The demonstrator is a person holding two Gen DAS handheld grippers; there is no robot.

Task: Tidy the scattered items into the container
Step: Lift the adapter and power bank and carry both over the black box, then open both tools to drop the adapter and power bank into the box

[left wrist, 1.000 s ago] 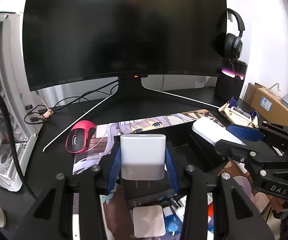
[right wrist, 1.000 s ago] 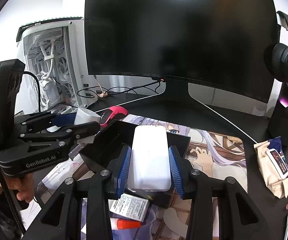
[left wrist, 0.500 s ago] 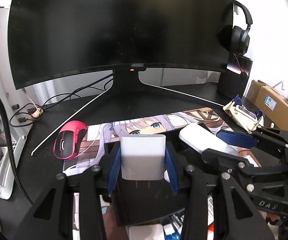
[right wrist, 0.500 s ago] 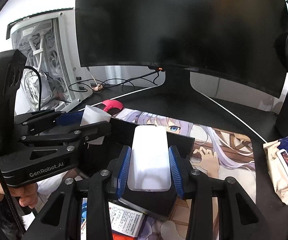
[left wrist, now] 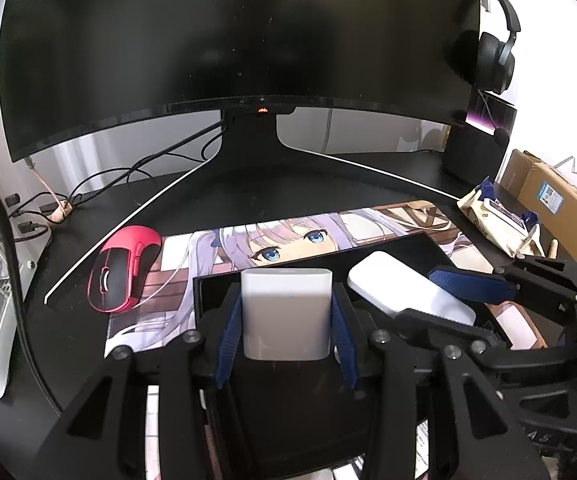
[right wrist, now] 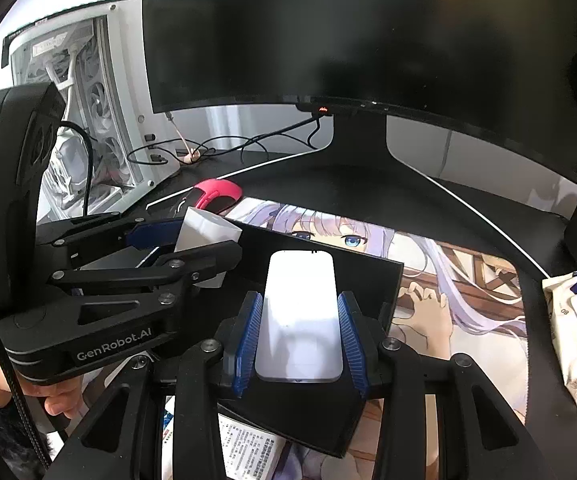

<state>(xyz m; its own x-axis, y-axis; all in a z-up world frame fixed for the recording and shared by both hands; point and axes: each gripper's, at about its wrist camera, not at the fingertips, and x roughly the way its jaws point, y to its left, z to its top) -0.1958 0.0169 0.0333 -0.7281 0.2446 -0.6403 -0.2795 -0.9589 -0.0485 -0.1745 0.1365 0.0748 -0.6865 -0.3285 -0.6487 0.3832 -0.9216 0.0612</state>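
My left gripper is shut on a white charger block, held over the near left part of a black open box on the desk mat. My right gripper is shut on a flat white power bank, held over the same black box. In the left wrist view the power bank and right gripper show to the right. In the right wrist view the charger and left gripper show to the left.
A red and black mouse lies left of the box. A wipes pack lies at the right. A large monitor stands behind, a white PC case at the left. Papers lie by the box's near edge.
Both grippers have moved forward and lower over the black box, still holding the charger and the power bank. The small items near the box's front edge have slipped out of view.
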